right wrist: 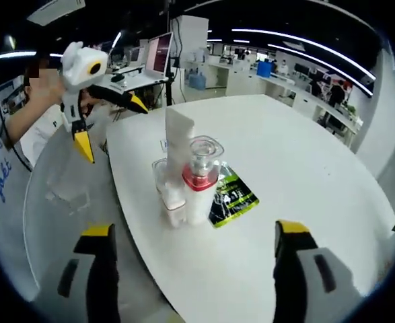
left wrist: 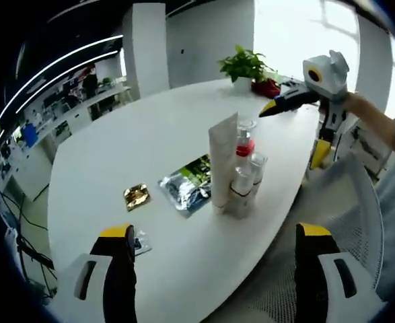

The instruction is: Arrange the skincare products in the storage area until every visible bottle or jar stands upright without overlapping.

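A tight cluster of skincare products stands upright near the white table's (left wrist: 150, 134) edge. It holds a tall white tube (left wrist: 223, 158) (right wrist: 180, 134), a bottle with a red collar and clear cap (left wrist: 244, 145) (right wrist: 200, 175), a clear bottle (left wrist: 256, 165) (right wrist: 162, 171) and a short white bottle (left wrist: 239, 192) (right wrist: 175, 202). They touch one another. My left gripper (left wrist: 214, 231) (right wrist: 112, 128) is open, back from the cluster and off the table's edge. On the cluster's opposite side my right gripper (right wrist: 196, 230) (left wrist: 294, 129) hangs open. Neither holds anything.
Flat on the table beside the cluster lie a green and silver sachet (left wrist: 189, 183) (right wrist: 231, 195), a gold sachet (left wrist: 136, 196) and a small packet (left wrist: 140, 242). A potted plant (left wrist: 244, 66) stands at the far end. A mesh chair (left wrist: 345, 202) sits by the table's edge.
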